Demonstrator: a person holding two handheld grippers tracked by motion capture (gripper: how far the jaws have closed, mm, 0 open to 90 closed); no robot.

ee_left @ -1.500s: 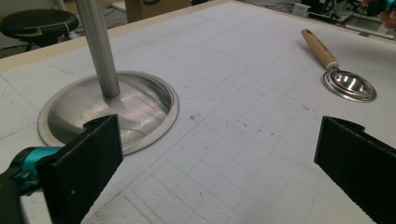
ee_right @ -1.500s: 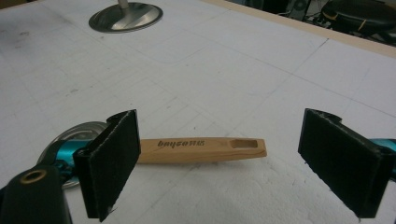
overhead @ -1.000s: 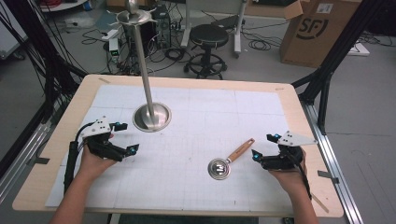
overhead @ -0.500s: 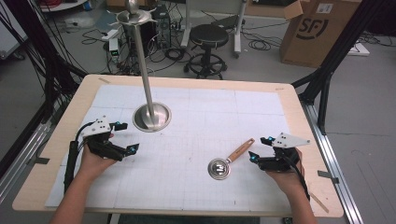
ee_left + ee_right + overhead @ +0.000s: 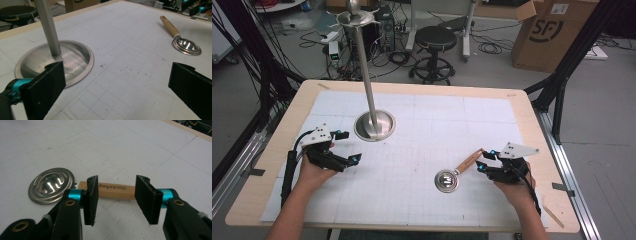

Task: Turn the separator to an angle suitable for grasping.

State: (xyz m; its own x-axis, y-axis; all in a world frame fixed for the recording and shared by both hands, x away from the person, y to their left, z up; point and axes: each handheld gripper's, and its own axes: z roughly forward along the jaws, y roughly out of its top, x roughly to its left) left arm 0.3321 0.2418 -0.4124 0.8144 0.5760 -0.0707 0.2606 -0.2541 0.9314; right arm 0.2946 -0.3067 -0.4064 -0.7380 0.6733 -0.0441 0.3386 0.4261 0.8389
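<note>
One ladle (image 5: 454, 173) lies flat on the white gridded mat (image 5: 422, 150) that covers the wooden table (image 5: 532, 125), toward the person's right side. It consists of a shallow round bowl of polished metal with concentric rings and a straight, cylindrical handle of light wood (image 5: 113, 190). The handle carries one line of dark printed lettering, seen upside down in the right gripper view and too small to read. The right gripper (image 5: 116, 195) sits at the outer end of this handle; its two black, flat, ribbed jaws stand partly apart, one on each side of the wood. These jaws have just been closing, and a gap remains visible between each pad and the handle, so the handle is between them but not clamped. The left gripper (image 5: 115, 87) rests well apart from the ladle on the person's left side, with its two jaws spread wide and nothing between them. Just beside it stands one metal stand (image 5: 373, 125): a round, dished base of brushed steel with a single upright tube rising from its centre. On the floor beyond the table are one brown cardboard box (image 5: 552, 35) printed "SF" and one black round stool (image 5: 436, 40).
</note>
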